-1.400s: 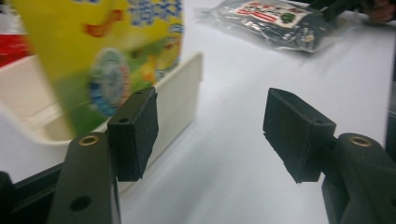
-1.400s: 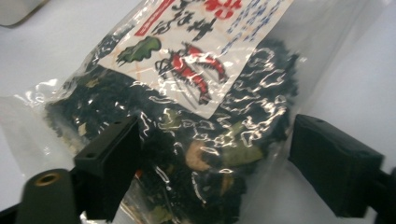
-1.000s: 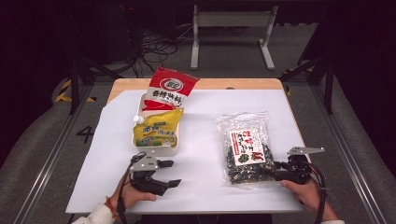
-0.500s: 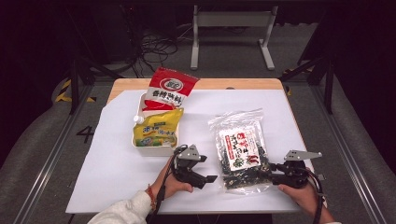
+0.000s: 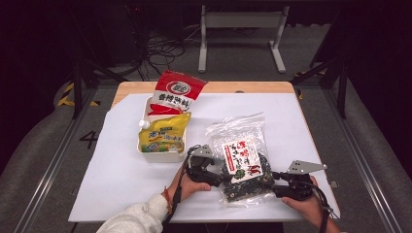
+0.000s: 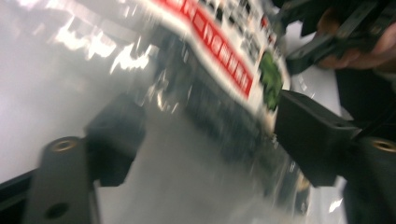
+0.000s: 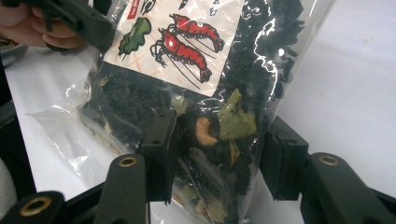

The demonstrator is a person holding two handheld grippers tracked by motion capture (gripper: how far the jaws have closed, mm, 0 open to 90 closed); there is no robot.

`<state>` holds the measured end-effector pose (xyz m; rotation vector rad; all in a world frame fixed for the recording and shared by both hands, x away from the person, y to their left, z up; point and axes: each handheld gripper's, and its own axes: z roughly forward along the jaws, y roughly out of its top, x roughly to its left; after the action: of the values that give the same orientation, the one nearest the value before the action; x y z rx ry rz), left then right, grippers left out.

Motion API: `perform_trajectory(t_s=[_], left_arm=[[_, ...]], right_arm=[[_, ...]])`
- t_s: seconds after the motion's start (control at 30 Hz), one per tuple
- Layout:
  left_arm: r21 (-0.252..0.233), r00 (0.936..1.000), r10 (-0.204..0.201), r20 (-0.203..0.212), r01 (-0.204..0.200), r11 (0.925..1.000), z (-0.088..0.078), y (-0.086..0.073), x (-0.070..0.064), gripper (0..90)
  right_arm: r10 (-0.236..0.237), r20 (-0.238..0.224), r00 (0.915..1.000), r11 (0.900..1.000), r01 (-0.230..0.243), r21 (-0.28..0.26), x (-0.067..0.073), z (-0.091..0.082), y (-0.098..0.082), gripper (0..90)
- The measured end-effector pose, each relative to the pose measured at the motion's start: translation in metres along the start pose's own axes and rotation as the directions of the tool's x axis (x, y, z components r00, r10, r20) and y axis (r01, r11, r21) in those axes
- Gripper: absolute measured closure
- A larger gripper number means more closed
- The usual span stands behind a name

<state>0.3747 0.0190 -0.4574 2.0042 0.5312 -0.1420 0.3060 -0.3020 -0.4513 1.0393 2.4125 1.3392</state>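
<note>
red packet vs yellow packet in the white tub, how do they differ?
The red packet leans over the white tub's far rim, tilted up; the yellow packet lies lower inside, nearer the person. The red packet bears a round logo and white band; the yellow packet has blue print. Both share one tub, untouched.

The high view looks forward and down over the whole table [image 5: 121, 170]. Both gripper views sit very close behind their jaws, facing the seaweed packet [image 5: 241, 162] from opposite sides, which all three share.

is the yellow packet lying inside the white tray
Yes, in the high view the yellow packet lies inside the white tray, next to the red packet that leans out over the tray's far end.
</note>
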Motion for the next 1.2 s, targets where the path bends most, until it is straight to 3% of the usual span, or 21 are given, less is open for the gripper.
perform_trajectory(t_s=[0.13,0.3,0.37,0.43,0.57,0.7,0.8,0.9,1.07,1.2], left_arm=[[-0.034,0.9996,0.026,0.014,-0.025,0.9991,-0.008,0.003,-0.004,38.6],[-0.092,0.9962,0.053,0.069,-0.047,0.9947,-0.02,0.005,-0.003,55.8],[-0.105,0.9916,0.083,0.099,-0.073,0.9918,-0.024,0.007,-0.003,61.9],[-0.113,0.9899,0.098,0.102,-0.086,0.9898,-0.026,0.007,-0.004,63.8],[-0.15,0.9768,0.151,0.152,-0.128,0.9803,-0.033,0.01,-0.008,71.5],[-0.16,0.9671,0.189,0.171,-0.162,0.9737,-0.036,0.012,-0.012,74.2],[-0.169,0.9642,0.203,0.171,-0.174,0.9702,-0.04,0.013,-0.013,75.0],[-0.171,0.9661,0.2,0.164,-0.172,0.9703,-0.042,0.013,-0.014,75.2],[-0.173,0.9655,0.205,0.16,-0.177,0.9688,-0.042,0.013,-0.015,75.1],[-0.176,0.9674,0.199,0.156,-0.171,0.9694,-0.045,0.013,-0.012,75.1]], right_arm=[[-0.044,0.011,0.999,0.999,0.044,0.002,0.009,0.002,0.002,53.4],[-0.053,0.014,0.9985,0.999,0.053,-0.007,0.011,0.002,0.003,53.8],[-0.056,0.013,0.9983,0.998,0.056,-0.013,0.013,0.002,0.005,53.0],[-0.06,0.013,0.9981,0.998,0.06,-0.015,0.013,0.002,0.005,52.5],[-0.066,-0.005,0.9978,0.998,0.066,-0.021,0.014,0.002,0.009,46.2],[-0.068,-0.022,0.9974,0.997,0.068,-0.021,0.014,0.003,0.014,36.2],[-0.062,-0.026,0.9977,0.998,0.061,-0.027,0.013,0.004,0.017,29.6],[-0.055,-0.026,0.9982,0.998,0.054,-0.031,0.012,0.006,0.021,26.9],[-0.045,-0.049,0.9978,0.993,0.04,-0.107,0.015,0.002,0.031,27.3],[-0.057,-0.073,0.9957,0.99,0.046,-0.134,0.018,0.002,0.038,36.8]])
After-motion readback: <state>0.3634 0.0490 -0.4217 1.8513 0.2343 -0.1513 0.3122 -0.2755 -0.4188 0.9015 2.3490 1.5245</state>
